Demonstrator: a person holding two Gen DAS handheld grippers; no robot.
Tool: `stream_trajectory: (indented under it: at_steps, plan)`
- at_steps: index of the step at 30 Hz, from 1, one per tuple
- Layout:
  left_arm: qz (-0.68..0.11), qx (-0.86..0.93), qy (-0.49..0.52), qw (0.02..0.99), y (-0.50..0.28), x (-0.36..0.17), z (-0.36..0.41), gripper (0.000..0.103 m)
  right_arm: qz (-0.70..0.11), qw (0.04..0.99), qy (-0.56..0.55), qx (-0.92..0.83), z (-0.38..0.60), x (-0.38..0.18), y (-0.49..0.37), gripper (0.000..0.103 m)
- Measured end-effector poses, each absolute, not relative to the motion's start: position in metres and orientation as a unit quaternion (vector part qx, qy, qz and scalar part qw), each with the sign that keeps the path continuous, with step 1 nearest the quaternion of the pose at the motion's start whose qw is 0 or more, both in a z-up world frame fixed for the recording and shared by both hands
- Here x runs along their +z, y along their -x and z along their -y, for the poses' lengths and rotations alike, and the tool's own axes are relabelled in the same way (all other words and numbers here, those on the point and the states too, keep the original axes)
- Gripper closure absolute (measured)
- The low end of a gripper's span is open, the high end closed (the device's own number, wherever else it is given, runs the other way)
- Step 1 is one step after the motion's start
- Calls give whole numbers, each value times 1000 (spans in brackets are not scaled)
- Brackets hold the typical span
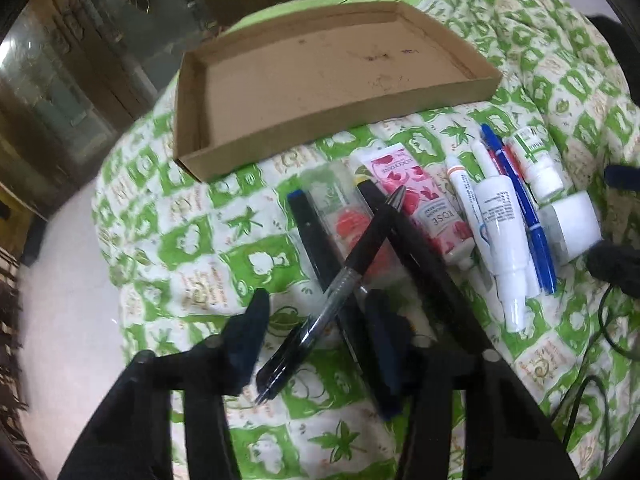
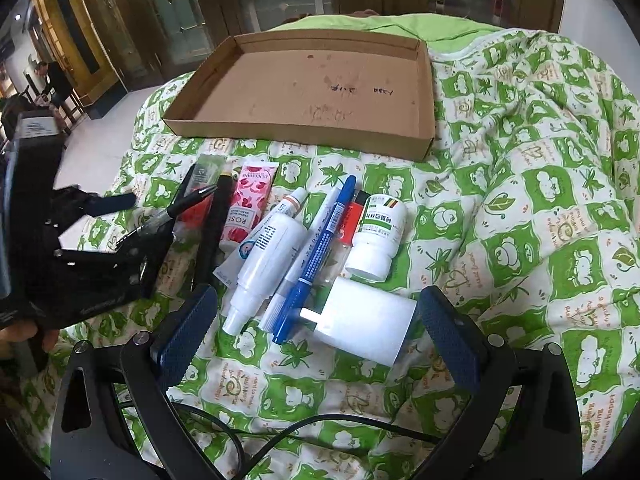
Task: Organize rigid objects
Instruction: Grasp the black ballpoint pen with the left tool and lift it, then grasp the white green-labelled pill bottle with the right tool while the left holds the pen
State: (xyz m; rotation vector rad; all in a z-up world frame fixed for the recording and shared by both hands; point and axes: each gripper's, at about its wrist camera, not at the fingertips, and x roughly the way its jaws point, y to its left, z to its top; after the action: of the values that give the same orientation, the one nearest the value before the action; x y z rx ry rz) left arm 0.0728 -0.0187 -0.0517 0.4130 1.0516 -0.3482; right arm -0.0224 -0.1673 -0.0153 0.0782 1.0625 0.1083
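Observation:
An empty shallow cardboard tray (image 1: 192,80) (image 2: 304,138) lies at the back of a green-and-white quilt. In front of it lies a row of small items. My left gripper (image 1: 316,340) stands open around a black pen (image 1: 340,280), which rests tilted across a black marker and a clear packet (image 1: 340,208); whether the fingers touch it is unclear. The left gripper also shows in the right wrist view (image 2: 132,216). My right gripper (image 2: 316,340) is open around a white charger plug (image 2: 368,320) lying on the quilt. Nearby are a blue marker (image 2: 320,256), a white spray bottle (image 2: 264,264), a pill bottle (image 2: 376,236) and a pink rose tube (image 2: 246,208).
A black cable (image 2: 280,436) runs across the quilt near the right gripper. The quilt (image 2: 540,200) bulges and creases to the right. Wooden and glass doors (image 2: 180,12) and white floor lie beyond the quilt's left edge.

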Motion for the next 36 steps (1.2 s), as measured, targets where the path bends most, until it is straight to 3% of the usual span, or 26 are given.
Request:
stream_trajectory:
  at_steps: [1, 4, 12, 18, 21, 23, 25, 31, 34, 36]
  plan:
    - [-499, -169, -181, 831, -74, -52, 16, 72, -507, 859, -37, 52, 167, -16, 22, 1]
    - [-497, -172, -150, 837, -72, -46, 10, 94, -509, 859, -35, 51, 166, -18, 21, 1]
    - [-530, -151, -22, 834, -53, -38, -32, 94, -506, 859, -44, 56, 171, -18, 20, 1]
    - [-539, -97, 79, 833, -38, -43, -68, 94, -508, 850, -122, 67, 200, -7, 9, 2]
    - [-548, -91, 40, 830, -38, -49, -56, 94, -517, 837, -159, 79, 214, -2, 0, 8]
    - [-554, -93, 17, 827, -38, -55, -47, 94, -527, 830, -166, 79, 221, -2, -5, 25]
    - [-564, -93, 6, 820, -42, -62, -43, 94, -540, 823, -163, 71, 226, -6, -8, 31]
    - [-574, -99, 33, 812, -48, -69, -49, 93, -565, 800, -194, 58, 244, -26, -13, 32]
    - [-574, -100, 36, 812, -47, -71, -48, 93, -573, 792, -202, 59, 244, -34, -23, 50]
    - [-574, -100, 36, 812, -48, -71, -48, 93, -580, 783, -215, 60, 242, -42, -34, 53]
